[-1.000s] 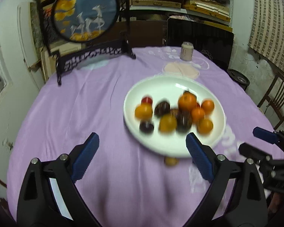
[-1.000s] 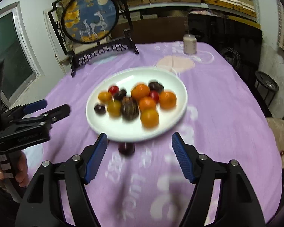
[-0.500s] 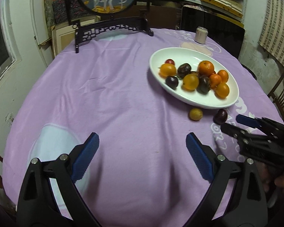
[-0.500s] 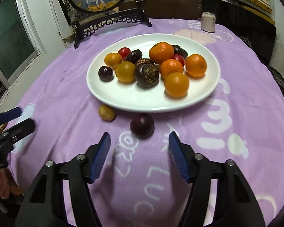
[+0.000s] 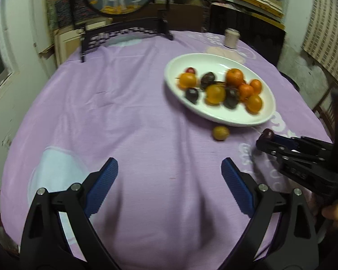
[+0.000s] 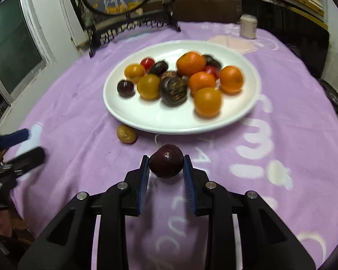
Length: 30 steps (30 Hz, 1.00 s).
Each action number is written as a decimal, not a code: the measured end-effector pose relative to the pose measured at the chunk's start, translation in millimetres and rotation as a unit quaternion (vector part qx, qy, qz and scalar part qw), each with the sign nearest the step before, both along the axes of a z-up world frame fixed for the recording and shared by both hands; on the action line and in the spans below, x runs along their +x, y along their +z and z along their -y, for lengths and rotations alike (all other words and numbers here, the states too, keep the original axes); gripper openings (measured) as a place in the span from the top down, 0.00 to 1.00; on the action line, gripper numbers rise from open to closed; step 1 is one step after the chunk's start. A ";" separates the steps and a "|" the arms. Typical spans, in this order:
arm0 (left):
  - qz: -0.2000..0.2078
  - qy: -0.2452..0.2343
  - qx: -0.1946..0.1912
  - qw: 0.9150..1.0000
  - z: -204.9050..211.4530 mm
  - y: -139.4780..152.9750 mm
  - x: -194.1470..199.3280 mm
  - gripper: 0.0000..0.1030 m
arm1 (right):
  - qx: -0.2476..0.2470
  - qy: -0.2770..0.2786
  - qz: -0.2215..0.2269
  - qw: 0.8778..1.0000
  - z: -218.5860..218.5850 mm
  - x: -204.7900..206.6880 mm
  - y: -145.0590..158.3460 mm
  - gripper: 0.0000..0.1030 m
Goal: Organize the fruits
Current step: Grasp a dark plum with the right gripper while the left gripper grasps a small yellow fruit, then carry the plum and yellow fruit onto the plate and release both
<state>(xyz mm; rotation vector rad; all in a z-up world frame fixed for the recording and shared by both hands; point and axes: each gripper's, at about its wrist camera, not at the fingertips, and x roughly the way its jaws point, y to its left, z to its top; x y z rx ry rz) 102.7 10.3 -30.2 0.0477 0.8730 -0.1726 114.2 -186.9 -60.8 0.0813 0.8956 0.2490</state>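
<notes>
From the left wrist view, the white plate (image 5: 216,63) sits on the purple cloth of the counter (image 5: 124,112), and the white printing on the cloth beside the plate is too blurred to read. The left hand-held gripper (image 5: 169,175) hangs over bare cloth on the near side of the plate, its blue pads standing wide apart with nothing between them. A small yellow-brown fruit (image 5: 220,133) lies just off the plate's near rim. To the right of it the right hand-held gripper (image 5: 264,138) reaches in low, with a dark plum (image 5: 267,133) at its tip; half a second earlier that plum lay free on the cloth ahead of the tips. A bare hand (image 5: 335,211) shows at the frame's right edge behind that tool. From the right wrist view, large white letters run across the cloth on the near side of the plate (image 6: 146,117); "LUC" can be made out, the rest is cut off or smeared. The right hand-held gripper (image 6: 166,168) points steeply down and its jaws have just been closing: both pads now press the sides of the dark plum (image 6: 166,163), which sits on the cloth just short of the plate's near rim. The yellow-brown fruit (image 6: 126,133) rests left of the plum, touching the rim's shadow. The left hand-held gripper (image 6: 22,144) appears at the left edge.
</notes>
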 end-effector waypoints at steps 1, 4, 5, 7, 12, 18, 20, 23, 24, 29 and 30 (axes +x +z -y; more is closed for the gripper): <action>-0.001 -0.007 0.001 1.000 6.1 -1.2 2.4 0.08 | 0.003 -0.004 0.005 1.000 4.7 -6.1 3.1 0.70; -0.013 -0.031 0.004 0.999 31.1 -11.3 14.3 0.08 | 0.010 -0.016 0.014 1.000 21.3 -22.7 9.0 0.70; -0.018 -0.036 0.007 0.999 39.3 -16.0 19.2 0.08 | 0.012 -0.022 0.016 1.000 29.0 -28.8 9.8 0.70; -0.022 -0.042 0.020 0.999 54.3 -26.3 31.1 0.08 | 0.018 -0.032 0.016 0.999 39.5 -34.9 8.9 0.70; -0.039 -0.032 0.055 0.997 77.8 -49.6 61.0 0.12 | 0.037 -0.053 0.012 0.998 62.5 -40.9 5.2 0.70; -0.048 -0.030 0.042 0.998 79.8 -58.8 74.8 0.48 | 0.044 -0.051 0.014 0.998 67.9 -42.4 6.5 0.70; -0.043 -0.045 0.037 0.997 81.3 -55.5 73.0 0.74 | 0.046 -0.050 0.015 0.998 67.5 -43.4 7.2 0.70; -0.046 -0.054 0.030 0.997 79.9 -54.4 65.3 0.75 | 0.044 -0.045 0.016 0.998 62.0 -42.9 9.2 0.70; -0.048 -0.056 0.026 0.997 78.7 -53.7 61.3 0.75 | 0.043 -0.044 0.016 0.998 60.8 -42.5 9.8 0.70; -0.055 -0.074 -0.001 0.996 66.6 -48.2 30.6 0.75 | 0.037 -0.040 0.012 0.998 52.6 -37.6 10.0 0.70; -0.054 -0.078 -0.005 0.995 62.7 -45.4 23.7 0.75 | 0.037 -0.039 0.012 0.998 50.9 -36.4 9.9 0.70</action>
